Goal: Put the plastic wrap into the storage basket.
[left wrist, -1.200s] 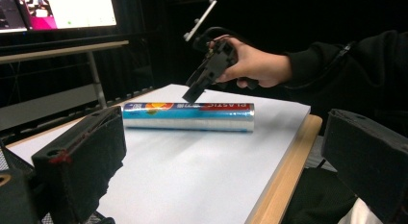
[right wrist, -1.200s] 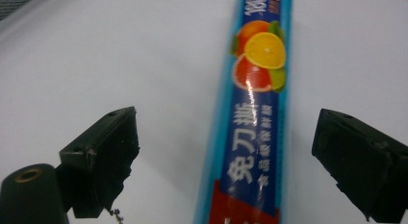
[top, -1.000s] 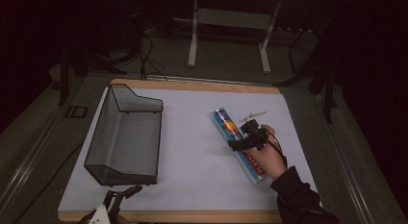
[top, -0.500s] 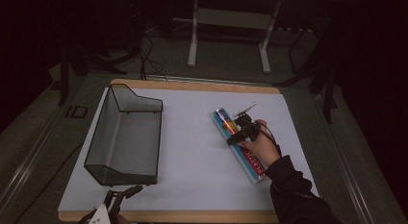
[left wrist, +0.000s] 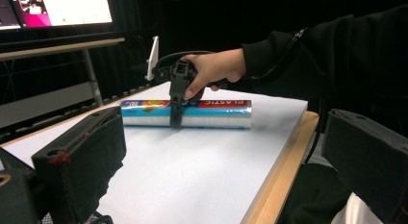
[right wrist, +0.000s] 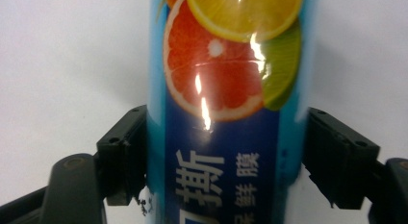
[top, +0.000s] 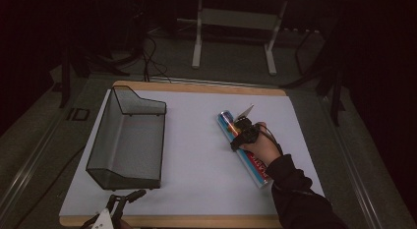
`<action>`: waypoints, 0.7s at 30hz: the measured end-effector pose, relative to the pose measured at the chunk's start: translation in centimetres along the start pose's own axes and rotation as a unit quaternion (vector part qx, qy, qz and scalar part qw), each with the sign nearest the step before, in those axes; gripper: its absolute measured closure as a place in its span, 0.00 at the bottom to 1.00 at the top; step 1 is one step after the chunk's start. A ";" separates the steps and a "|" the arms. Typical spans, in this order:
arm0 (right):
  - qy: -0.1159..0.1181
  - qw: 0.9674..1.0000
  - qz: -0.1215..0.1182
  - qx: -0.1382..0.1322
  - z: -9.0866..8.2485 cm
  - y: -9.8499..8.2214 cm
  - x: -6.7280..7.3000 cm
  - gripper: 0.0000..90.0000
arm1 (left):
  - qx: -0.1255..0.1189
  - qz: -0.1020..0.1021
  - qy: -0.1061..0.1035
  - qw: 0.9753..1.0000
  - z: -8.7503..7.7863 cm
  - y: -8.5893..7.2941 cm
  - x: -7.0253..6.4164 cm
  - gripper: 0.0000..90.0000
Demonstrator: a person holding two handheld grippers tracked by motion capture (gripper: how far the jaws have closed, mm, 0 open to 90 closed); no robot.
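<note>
A long roll of plastic wrap (top: 256, 170) with a blue label and citrus pictures lies on the white table top (top: 196, 160), right of centre. My right gripper (top: 239, 136) comes down on its far half. Its jaws have just been closing with the roll (right wrist: 221, 89) between them, and both pads now press its sides, so the right gripper (right wrist: 226, 156) is shut on it. The left gripper view has the roll (left wrist: 216, 113) lying flat under the right gripper (left wrist: 175, 113). My left gripper (top: 129, 198) waits open at the near left edge, jaws wide and empty (left wrist: 221, 152).
A black wire-mesh tray (top: 140, 107) stands on the left half of the table, its low open end toward me. The table's wooden rim (left wrist: 284, 156) runs along the front. A lit monitor (left wrist: 62, 7) and metal table legs (top: 197, 42) stand beyond the far side.
My right hand slid toward the roll's far end and sank onto it, and its jaws went from wide apart to gripping the roll. The left gripper stayed put.
</note>
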State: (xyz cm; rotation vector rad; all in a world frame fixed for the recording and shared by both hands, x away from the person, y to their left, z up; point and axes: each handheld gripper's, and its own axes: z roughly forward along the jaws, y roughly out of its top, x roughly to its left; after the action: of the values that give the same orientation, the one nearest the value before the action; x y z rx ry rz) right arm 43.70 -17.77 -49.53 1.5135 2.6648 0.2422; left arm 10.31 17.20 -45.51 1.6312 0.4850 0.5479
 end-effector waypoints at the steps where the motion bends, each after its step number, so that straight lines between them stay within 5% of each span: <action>1: 0.004 1.000 -0.003 0.003 0.2 0.1 0.1 0.30 | 0.001 0.000 0.000 1.000 0.0 0.0 0.0 0.03; 6: -0.002 1.000 -0.020 0.011 0.6 0.1 0.6 0.33 | 0.002 0.002 0.001 1.000 0.0 0.0 0.0 0.03; 10: 0.010 1.000 0.010 0.001 0.4 0.0 0.2 0.35 | 0.004 0.005 0.004 1.000 -0.1 0.0 -0.1 0.03; 21: 0.002 0.999 0.027 -0.040 -2.1 -0.1 -0.1 0.35 | 0.009 0.009 0.005 1.000 0.1 0.0 -0.1 0.03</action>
State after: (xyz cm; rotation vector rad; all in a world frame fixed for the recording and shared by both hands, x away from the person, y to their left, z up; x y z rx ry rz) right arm 43.39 -18.13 -47.46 1.5632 2.5876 0.3513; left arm 10.28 17.04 -45.57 1.6525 0.4847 0.5659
